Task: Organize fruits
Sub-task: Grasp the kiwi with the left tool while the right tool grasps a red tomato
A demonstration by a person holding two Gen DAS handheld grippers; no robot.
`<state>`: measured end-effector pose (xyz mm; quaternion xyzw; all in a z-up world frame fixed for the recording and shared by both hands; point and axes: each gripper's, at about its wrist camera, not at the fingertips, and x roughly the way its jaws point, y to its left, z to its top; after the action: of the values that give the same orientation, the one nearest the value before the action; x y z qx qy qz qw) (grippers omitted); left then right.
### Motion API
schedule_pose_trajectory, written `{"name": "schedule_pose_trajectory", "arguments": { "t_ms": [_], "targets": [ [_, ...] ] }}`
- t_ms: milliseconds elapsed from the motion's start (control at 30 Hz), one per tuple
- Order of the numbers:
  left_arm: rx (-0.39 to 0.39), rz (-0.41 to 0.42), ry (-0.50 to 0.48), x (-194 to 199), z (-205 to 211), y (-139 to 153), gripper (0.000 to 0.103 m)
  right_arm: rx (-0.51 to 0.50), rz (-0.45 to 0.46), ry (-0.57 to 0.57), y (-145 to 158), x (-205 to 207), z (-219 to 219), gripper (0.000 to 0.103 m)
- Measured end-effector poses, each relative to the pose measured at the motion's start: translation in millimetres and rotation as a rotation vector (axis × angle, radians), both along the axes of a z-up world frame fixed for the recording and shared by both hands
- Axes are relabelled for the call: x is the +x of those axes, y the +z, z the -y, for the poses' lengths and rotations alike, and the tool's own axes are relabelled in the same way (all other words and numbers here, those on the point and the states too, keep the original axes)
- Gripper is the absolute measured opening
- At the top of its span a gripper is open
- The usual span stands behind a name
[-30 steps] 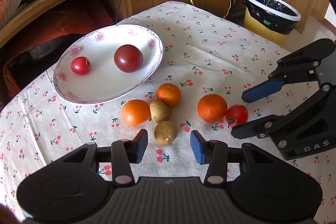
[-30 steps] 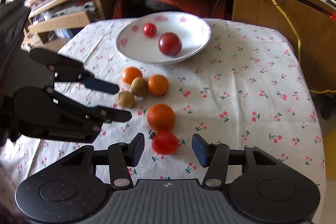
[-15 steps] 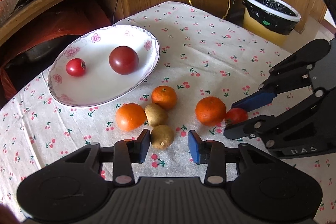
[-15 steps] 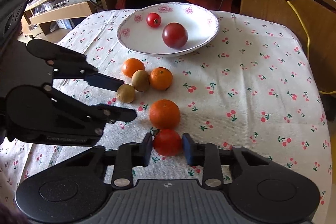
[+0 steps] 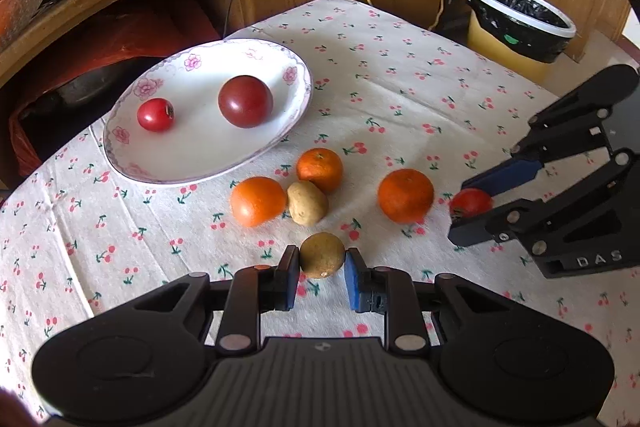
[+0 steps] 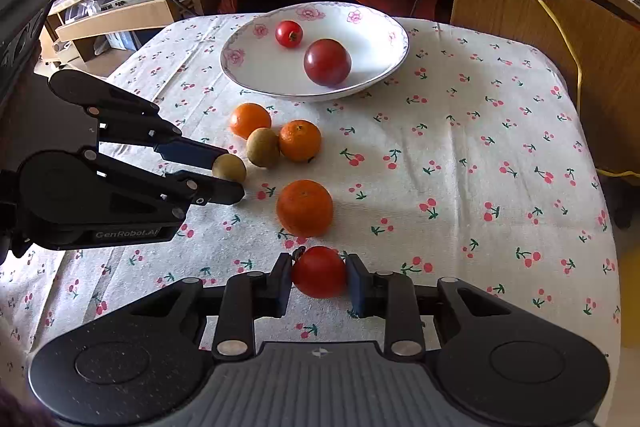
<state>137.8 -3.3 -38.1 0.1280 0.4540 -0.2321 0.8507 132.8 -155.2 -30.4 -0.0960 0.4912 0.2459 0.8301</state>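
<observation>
Left wrist view: the left tool [image 5: 322, 263], formerly apart, is clamped on a dull brown, rough-skinned round fruit [image 5: 322, 254] resting on the cherry-print cloth of the bench [image 5: 400, 75]; a glossy flower-rimmed plate [image 5: 120, 143] holds two smooth tomatoes. Right wrist view: the right tool [image 6: 319, 273], open a second ago, is clamped on a shiny red tomato [image 6: 319, 271] on the cloth, just below a dimpled orange [image 6: 305, 207]; two smaller oranges and a second brown fruit [image 6: 263, 147] cluster nearby.
</observation>
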Motion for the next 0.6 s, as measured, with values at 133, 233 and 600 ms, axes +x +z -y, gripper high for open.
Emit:
{"name": "schedule_pose_trajectory", "arguments": {
  "t_ms": [133, 233, 600],
  "targets": [
    [0.003, -0.01, -0.005, -6.0, -5.5, -1.4, 0.033, 0.006, -0.002, 0.012, 1.7, -3.0, -1.9, 0.024],
    [0.012, -0.005, -0.007, -8.1, -7.3, -1.4, 0.033, -0.013, -0.005, 0.023, -2.5, -2.3, -5.0, 0.024],
    [-0.005, 0.0, 0.003, -3.7, -7.8, -3.2, 0.033, -0.019, 0.001, 0.031, -4.3, 1.1, -9.8, 0.028]
  ]
}}
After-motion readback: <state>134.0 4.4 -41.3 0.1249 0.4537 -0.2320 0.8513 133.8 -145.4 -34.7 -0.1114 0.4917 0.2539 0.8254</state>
